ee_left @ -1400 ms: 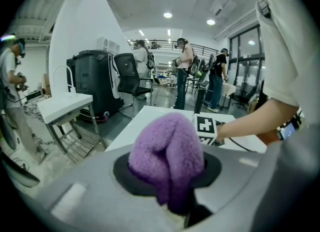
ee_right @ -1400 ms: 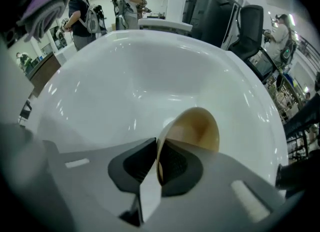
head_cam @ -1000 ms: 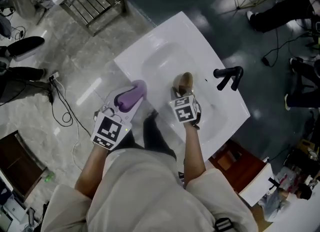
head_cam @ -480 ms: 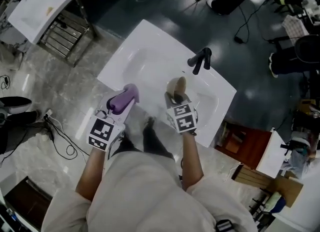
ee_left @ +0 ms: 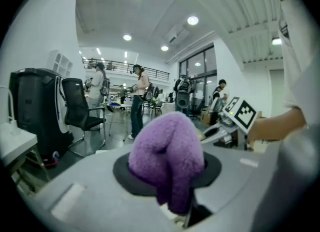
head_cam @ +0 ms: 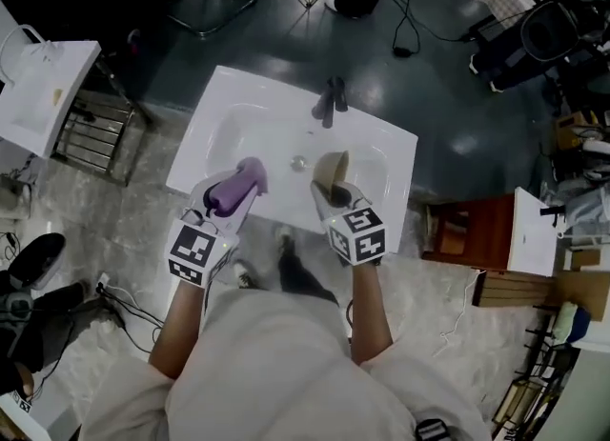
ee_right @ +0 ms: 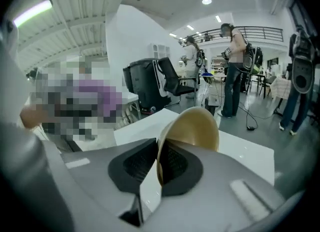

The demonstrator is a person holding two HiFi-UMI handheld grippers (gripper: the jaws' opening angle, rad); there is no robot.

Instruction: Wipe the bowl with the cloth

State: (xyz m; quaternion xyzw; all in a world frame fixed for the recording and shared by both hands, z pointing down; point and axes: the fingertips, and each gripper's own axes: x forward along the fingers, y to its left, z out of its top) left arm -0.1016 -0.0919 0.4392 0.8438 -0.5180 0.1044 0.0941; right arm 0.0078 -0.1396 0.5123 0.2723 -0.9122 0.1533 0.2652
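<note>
Head view alone shows both grippers held over the near edge of a white sink (head_cam: pixel 250 115), with its faucet (head_cam: pixel 331 99) beyond. Left gripper (head_cam: pixel 232 199): jaws clamped on the bunched purple cloth (ee_left: pixel 167 156). Right gripper (head_cam: pixel 331 191): jaws pinching the rim of the tan bowl (ee_right: pixel 192 128), which stands on edge. The forearms reach forward side by side, with cloth and bowl apart.

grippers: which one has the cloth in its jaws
The left gripper: its jaws are shut on the purple cloth, while the right gripper clamps the rim of the tan bowl.
</note>
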